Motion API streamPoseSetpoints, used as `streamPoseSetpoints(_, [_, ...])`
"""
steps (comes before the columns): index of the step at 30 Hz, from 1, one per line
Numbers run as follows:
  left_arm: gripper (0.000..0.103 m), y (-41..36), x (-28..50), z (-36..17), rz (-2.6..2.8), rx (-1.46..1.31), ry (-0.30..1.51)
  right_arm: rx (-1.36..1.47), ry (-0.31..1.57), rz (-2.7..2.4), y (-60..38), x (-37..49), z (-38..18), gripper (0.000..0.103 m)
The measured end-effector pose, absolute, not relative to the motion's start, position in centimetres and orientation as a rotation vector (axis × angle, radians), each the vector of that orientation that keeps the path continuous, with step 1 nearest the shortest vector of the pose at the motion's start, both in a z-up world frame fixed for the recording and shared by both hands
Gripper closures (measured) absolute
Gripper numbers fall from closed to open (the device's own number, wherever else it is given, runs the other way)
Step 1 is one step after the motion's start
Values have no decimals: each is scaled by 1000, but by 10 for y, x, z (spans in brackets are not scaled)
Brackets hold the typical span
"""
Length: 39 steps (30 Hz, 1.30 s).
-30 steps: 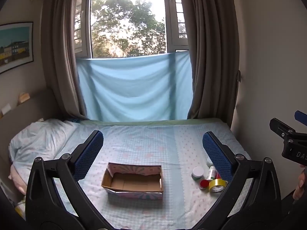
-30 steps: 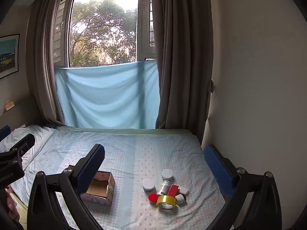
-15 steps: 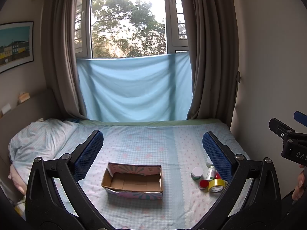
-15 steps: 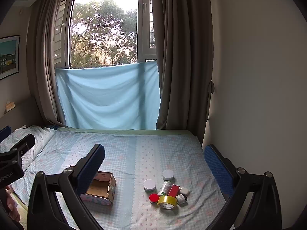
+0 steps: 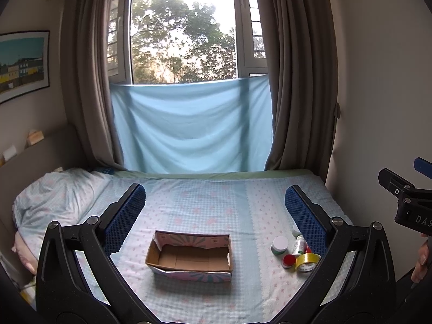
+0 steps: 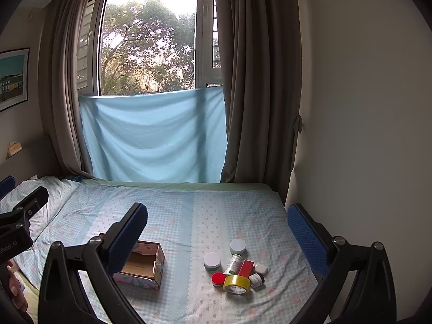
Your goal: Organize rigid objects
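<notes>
Both jaws spread wide, empty — left gripper point(image 5: 214, 210) frames the open box point(image 5: 190, 259); right gripper point(image 6: 217, 229) frames the tape roll point(image 6: 237, 284) cluster, bare bedsheet point(image 6: 189, 216) all round.

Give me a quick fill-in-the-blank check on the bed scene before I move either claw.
1. The cardboard box on the bed is ____ inside.
2. The tape roll is ____ in colour.
3. Both the left claw and right claw are ____.

Missing words: empty; yellow; open
</notes>
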<state>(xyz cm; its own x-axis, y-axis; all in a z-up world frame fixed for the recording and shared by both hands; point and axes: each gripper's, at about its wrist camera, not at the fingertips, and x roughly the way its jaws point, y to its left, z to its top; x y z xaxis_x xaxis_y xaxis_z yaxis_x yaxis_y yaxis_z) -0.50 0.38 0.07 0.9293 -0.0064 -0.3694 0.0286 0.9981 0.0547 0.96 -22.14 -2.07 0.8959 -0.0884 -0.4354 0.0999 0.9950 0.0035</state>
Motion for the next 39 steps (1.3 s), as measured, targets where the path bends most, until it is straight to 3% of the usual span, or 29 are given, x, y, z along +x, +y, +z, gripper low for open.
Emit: streamPoseSetpoints(39, [1, 22, 2, 0, -32, 38, 371, 28, 455, -103, -210, 13, -18, 0])
